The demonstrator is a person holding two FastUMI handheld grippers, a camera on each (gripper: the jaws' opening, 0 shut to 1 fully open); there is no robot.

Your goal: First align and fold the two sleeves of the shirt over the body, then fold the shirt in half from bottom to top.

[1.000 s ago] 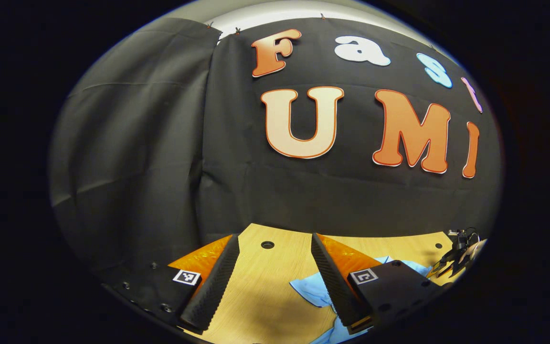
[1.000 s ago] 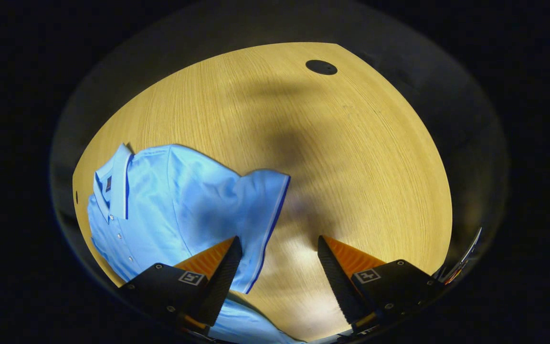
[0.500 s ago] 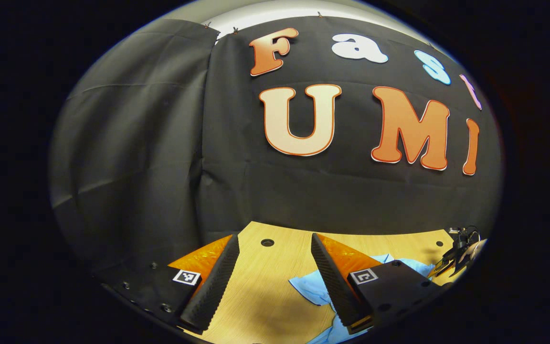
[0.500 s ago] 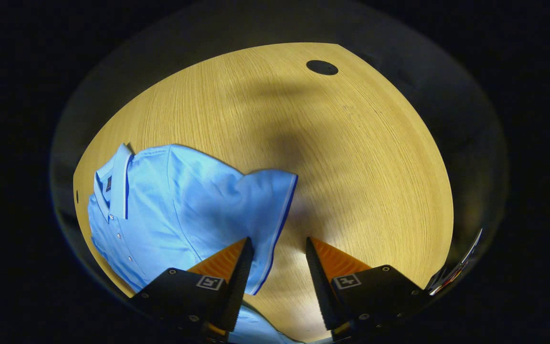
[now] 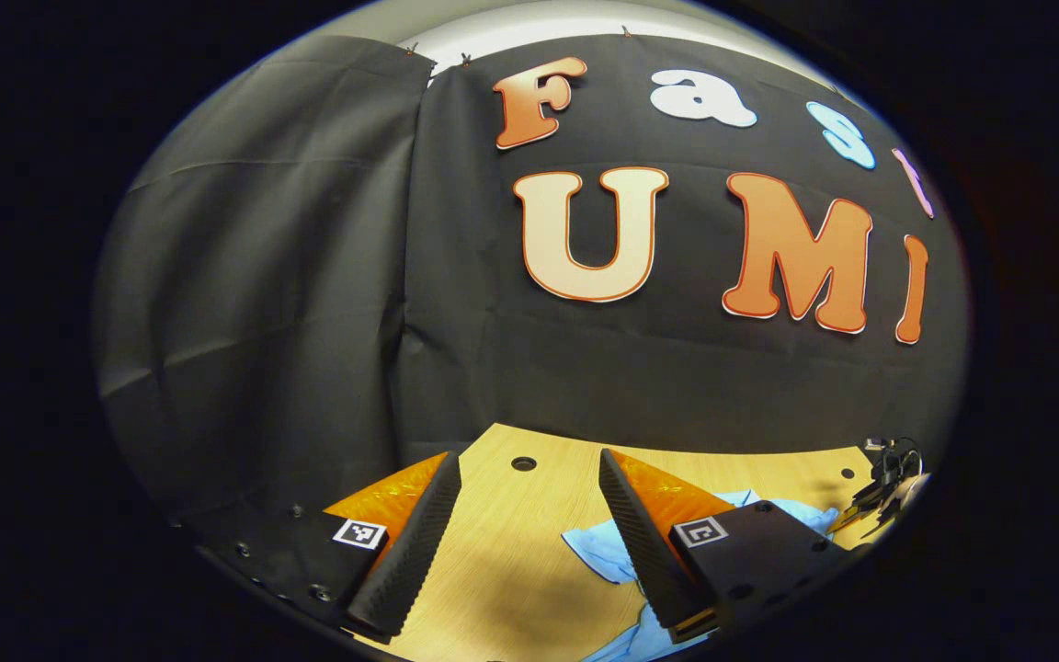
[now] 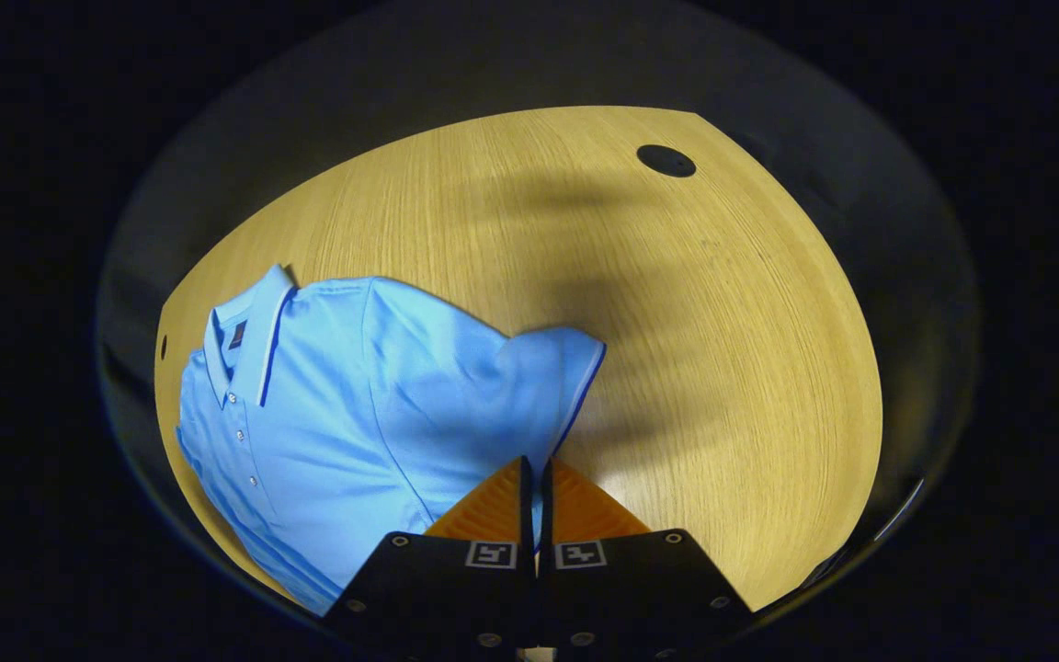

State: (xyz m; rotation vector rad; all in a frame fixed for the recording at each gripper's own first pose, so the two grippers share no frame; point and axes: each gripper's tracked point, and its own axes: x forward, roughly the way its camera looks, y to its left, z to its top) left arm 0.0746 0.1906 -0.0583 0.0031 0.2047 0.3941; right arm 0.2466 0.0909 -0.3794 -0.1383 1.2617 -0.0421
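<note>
- The right gripper [image 6: 534,478] has its jaws pressed together, pinching the hem of the sleeve [image 6: 557,386] of the light blue shirt [image 6: 336,414].
- The shirt lies flat on the wooden bench [image 6: 723,349], collar [image 6: 258,336] toward the far left.
- The left gripper [image 5: 529,515] hangs above the bench, jaws spread, gripping nothing; a shirt edge lies just beside its right finger.

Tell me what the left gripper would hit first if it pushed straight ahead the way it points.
Probably the black cloth wall. The open left gripper looks across bare light wooden table, with the light blue polo shirt off to its right. Depth is unclear.
</note>
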